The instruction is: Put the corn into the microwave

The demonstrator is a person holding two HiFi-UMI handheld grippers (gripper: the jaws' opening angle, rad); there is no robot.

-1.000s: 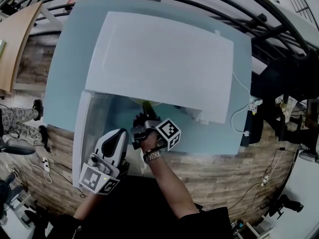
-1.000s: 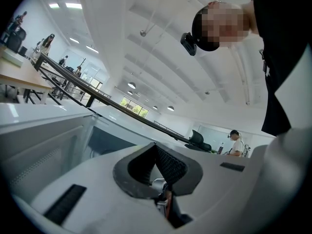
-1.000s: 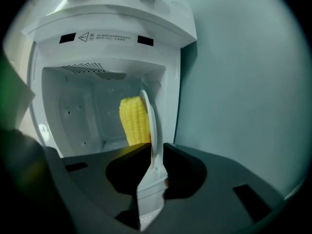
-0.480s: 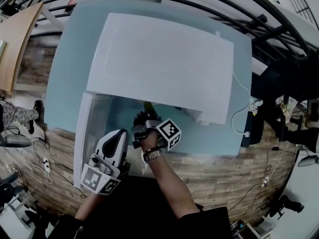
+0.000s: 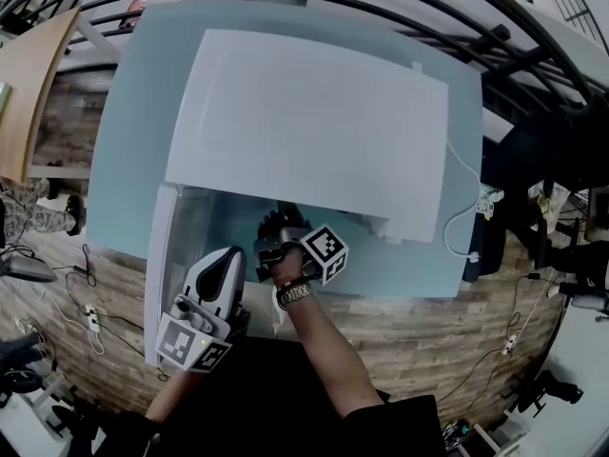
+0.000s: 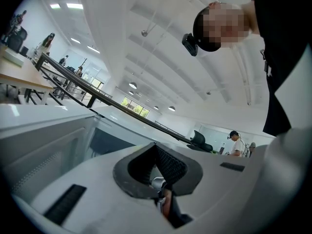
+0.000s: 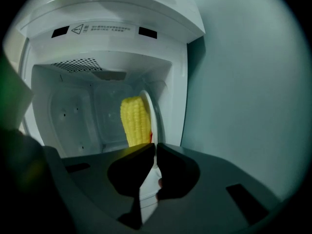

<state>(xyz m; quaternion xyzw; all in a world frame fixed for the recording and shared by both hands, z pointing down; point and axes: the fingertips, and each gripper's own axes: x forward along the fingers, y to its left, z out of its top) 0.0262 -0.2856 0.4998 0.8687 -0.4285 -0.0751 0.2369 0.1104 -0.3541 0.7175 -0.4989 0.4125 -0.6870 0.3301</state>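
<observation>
Outside the microwave [image 7: 117,13], my left gripper [image 6: 156,150] is pointing upward, closed and empty; at its mouth my right gripper [image 7: 155,145] is pinching a white plate [image 7: 155,112] by the rim, with the corn [image 7: 135,120] resting inside the cavity

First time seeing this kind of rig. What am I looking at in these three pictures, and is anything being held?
There is no robot here: a person holds a two-jaw gripper in each hand. The head view comes from a camera on the person's head, looking down on a white microwave on a pale blue table, its door swung open to the left. The other two pictures come from cameras riding on the grippers, each looking along its own jaws. The right gripper is at the oven's mouth. Its jaws are closed at the base of a yellow corn cob that points into the cavity, so it seems to hold the cob. The left gripper hangs low by the door, jaws together on nothing.
</observation>
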